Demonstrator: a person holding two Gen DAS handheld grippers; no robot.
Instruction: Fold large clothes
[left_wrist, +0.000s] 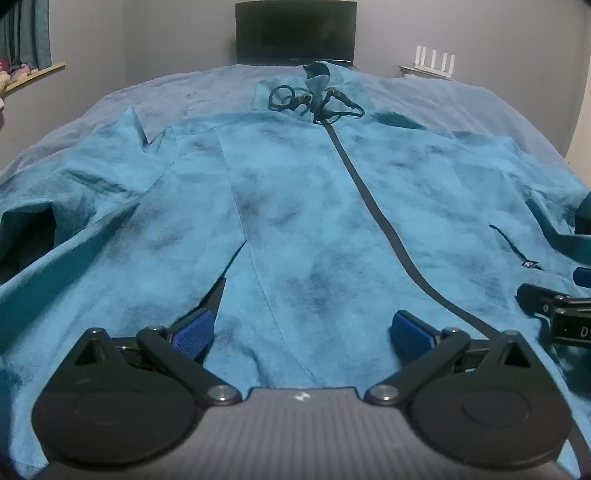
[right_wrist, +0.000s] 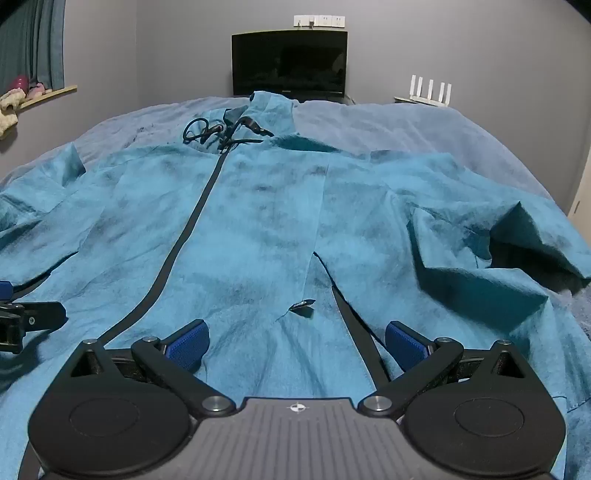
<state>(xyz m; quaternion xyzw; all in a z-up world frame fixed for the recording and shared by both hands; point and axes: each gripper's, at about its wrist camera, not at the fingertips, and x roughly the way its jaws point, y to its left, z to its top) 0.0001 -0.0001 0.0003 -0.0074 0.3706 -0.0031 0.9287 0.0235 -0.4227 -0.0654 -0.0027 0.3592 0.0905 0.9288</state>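
Both tools wide over jacket (left_wrist: 295, 206)

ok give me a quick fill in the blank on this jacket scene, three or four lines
1. The large teal-blue fabric jacket lies spread out with its front facing ____.
2. The dark zipper strip down its middle is ____.
3. Both the left gripper and the right gripper have their jaws ____, gripping nothing.
4. Against the far wall stands a black flat ____.

Missing words: up; closed; open; screen
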